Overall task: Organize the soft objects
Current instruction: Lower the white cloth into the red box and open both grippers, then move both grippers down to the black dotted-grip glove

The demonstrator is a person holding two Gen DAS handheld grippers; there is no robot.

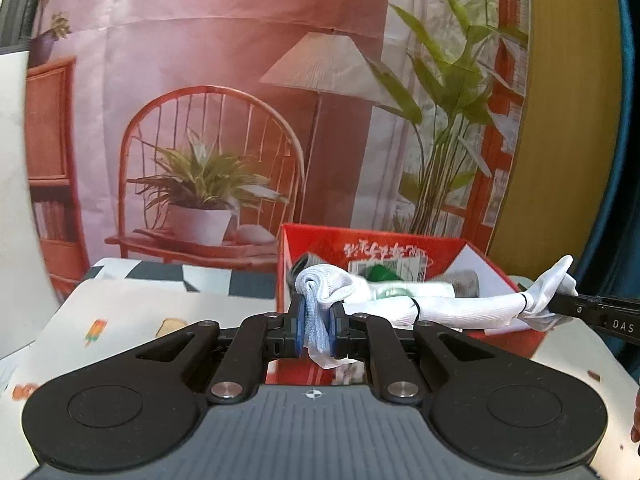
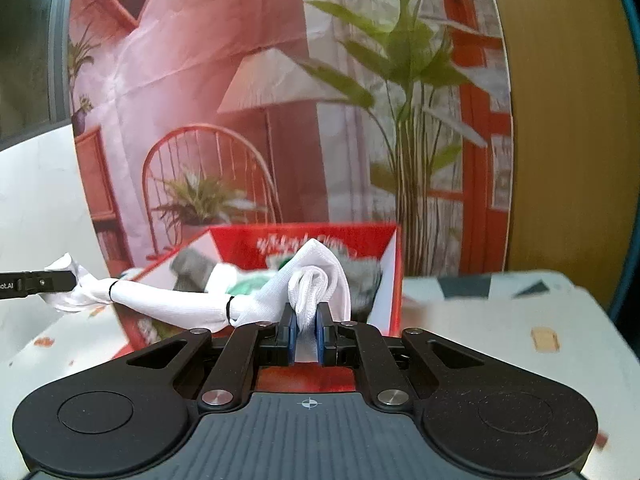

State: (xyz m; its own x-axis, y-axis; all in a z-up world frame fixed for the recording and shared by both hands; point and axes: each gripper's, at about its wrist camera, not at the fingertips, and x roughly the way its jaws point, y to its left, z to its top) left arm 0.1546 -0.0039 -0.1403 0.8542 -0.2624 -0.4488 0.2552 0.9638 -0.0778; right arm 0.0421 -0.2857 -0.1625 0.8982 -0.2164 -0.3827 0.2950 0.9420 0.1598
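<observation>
White cloth bundle (image 1: pixel 452 306) bound by black bands, stretched above open red box (image 1: pixel 372 240), left gripper (image 1: pixel 316 330) jaws clenched on one end, right wrist view, right gripper (image 2: pixel 306 330) jaws pinching opposite end of bundle (image 2: pixel 176 300), box on printed surface (image 2: pixel 500 320)

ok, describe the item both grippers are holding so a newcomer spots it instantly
Find the red box on the table. Stretched in front of it is a white cloth roll, pinched by the left gripper and right gripper. Unlike the soft items inside, it has two black bands.
</observation>
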